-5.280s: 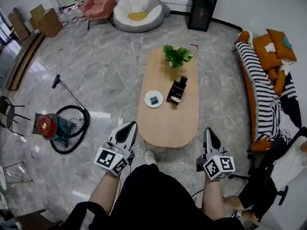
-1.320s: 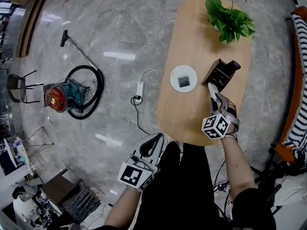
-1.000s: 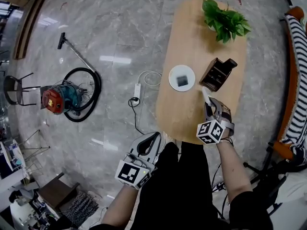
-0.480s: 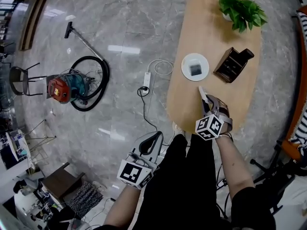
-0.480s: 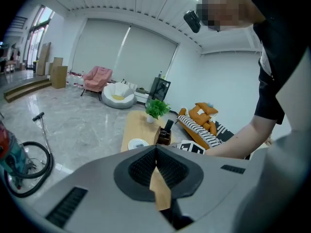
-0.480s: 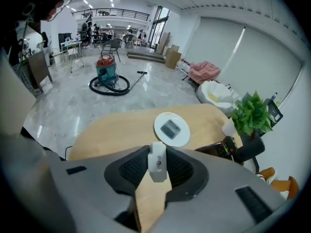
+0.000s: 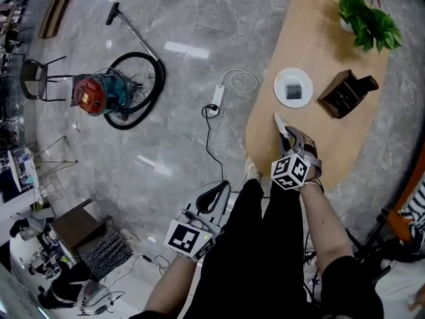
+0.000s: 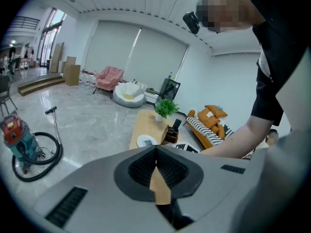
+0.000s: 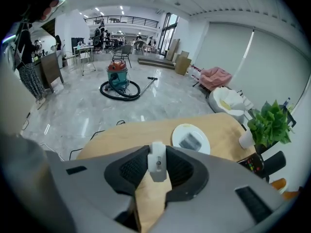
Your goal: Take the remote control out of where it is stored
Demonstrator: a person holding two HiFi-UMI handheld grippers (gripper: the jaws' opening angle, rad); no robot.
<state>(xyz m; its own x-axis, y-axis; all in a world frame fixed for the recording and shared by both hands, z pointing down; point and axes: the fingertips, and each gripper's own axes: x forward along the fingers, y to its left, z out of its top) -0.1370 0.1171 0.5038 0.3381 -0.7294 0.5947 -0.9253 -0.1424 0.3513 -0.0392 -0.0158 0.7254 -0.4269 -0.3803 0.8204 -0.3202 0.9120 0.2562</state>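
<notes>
Right gripper: my jaws pinch the slim white remote control, clear of its dark wooden holder at two o'clock. Best lowered flat onto the oval wooden desk. Left gripper: jaws pressed together.

Remote largely hidden btwn jaws; plate item too small to ID

left tool closed, low; right tool clamping remote control

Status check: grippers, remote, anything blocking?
Right gripper shut on white remote, clear of the dark holder. Left gripper shut, empty. Nothing in the way.
</notes>
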